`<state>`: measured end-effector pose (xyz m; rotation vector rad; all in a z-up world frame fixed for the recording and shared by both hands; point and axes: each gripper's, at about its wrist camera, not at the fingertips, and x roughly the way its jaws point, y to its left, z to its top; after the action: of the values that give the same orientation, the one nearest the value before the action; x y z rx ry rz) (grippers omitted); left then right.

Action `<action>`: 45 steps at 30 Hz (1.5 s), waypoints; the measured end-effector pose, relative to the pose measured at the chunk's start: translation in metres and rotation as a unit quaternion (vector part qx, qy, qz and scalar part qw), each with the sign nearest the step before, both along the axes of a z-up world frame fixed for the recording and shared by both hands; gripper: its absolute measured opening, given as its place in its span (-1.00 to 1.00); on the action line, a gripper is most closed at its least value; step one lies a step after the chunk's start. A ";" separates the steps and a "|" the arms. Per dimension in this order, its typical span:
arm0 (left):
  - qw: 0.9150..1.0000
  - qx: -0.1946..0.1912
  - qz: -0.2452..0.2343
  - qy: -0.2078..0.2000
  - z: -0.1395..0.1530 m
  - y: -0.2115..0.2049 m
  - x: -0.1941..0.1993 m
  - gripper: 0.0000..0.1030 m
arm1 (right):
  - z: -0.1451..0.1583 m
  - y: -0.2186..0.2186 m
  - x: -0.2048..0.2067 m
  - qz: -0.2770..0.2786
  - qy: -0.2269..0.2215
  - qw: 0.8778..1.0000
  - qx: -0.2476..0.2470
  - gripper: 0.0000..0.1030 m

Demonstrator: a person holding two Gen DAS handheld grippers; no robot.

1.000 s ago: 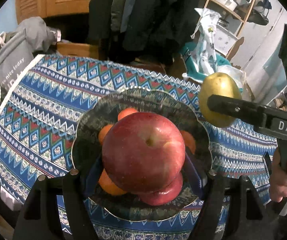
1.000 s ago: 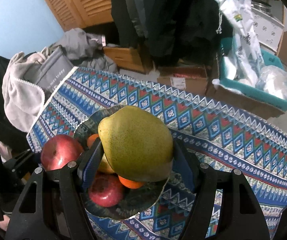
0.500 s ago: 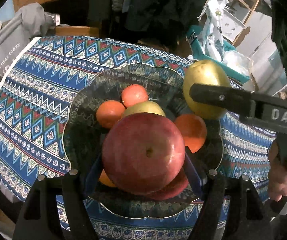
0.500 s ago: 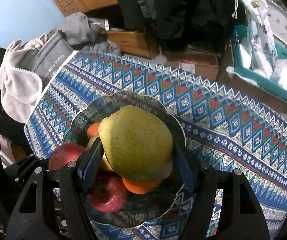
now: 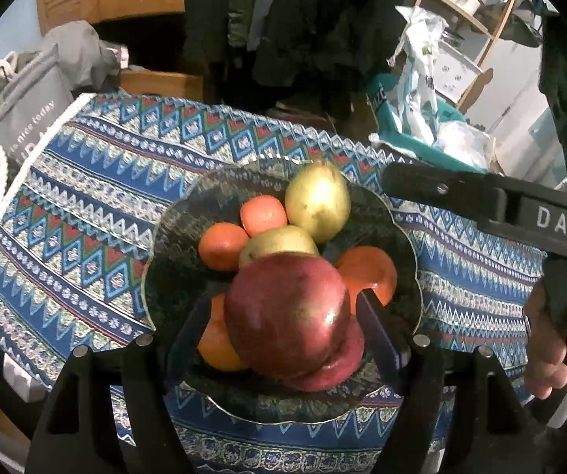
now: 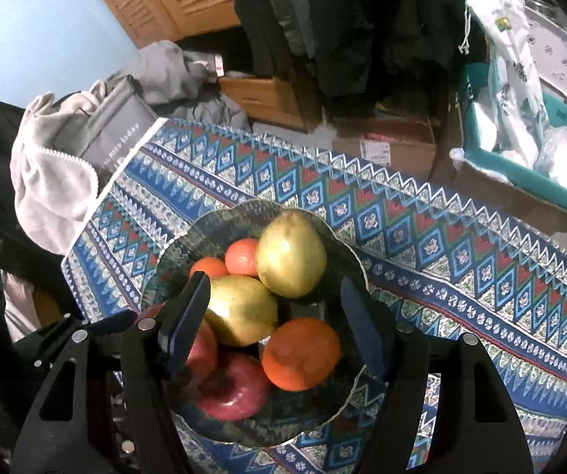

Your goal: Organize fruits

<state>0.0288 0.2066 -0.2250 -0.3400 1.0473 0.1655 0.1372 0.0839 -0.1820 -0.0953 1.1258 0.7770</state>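
Note:
A dark glass bowl (image 5: 173, 237) (image 6: 181, 245) on the patterned cloth holds several oranges, two pears and two red apples. One yellow-green pear (image 6: 291, 252) (image 5: 317, 201) lies at the bowl's far side, beyond my right gripper (image 6: 273, 280), which is open and empty above the other pear (image 6: 240, 312). My left gripper (image 5: 283, 296) is open around a red apple (image 5: 287, 316). This apple rests on the lower red apple (image 5: 338, 371), with narrow gaps to both pads. A finger of the right gripper (image 5: 441, 189) crosses the left wrist view.
The blue patterned cloth (image 6: 461, 260) covers the table around the bowl. A hand (image 5: 552, 355) grips the right tool. Grey bags and a towel (image 6: 54, 181) sit at the left edge; boxes and a teal bin (image 6: 528, 173) stand behind the table.
The pear has left the right gripper's jaws and now lies in the bowl. The red apple has sunk from the left pads onto the lower apple.

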 end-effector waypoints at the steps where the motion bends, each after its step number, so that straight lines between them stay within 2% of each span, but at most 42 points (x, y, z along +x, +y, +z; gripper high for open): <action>1: 1.000 0.003 0.002 -0.005 0.004 0.000 -0.001 0.50 | 0.004 -0.001 -0.002 -0.001 -0.006 1.000 0.000 0.38; 15: 0.997 0.035 0.019 -0.067 0.060 -0.005 -0.013 0.50 | 0.065 -0.032 -0.024 -0.040 -0.104 0.994 -0.012 0.38; 18: 0.995 0.044 0.019 -0.084 0.075 -0.009 -0.016 0.60 | 0.075 -0.040 -0.028 -0.049 -0.115 0.992 -0.008 0.38; 28: 0.990 0.070 0.004 -0.120 0.115 -0.029 -0.024 0.63 | 0.112 -0.076 -0.043 -0.081 -0.145 0.986 0.010 0.38; 30: 0.989 0.078 0.002 -0.128 0.120 -0.034 -0.025 0.69 | 0.121 -0.082 -0.047 -0.085 -0.154 0.984 0.013 0.41; 38: 0.984 0.089 0.000 -0.151 0.143 -0.046 -0.030 0.73 | 0.151 -0.106 -0.062 -0.107 -0.190 0.976 0.028 0.54; 45: 0.980 0.100 -0.005 -0.172 0.165 -0.058 -0.033 0.84 | 0.172 -0.132 -0.076 -0.124 -0.220 0.967 0.035 0.55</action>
<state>-0.0043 0.1490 -0.0605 -0.1732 0.6832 0.1937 0.0617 -0.0480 -0.0101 -0.0623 0.6707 0.5346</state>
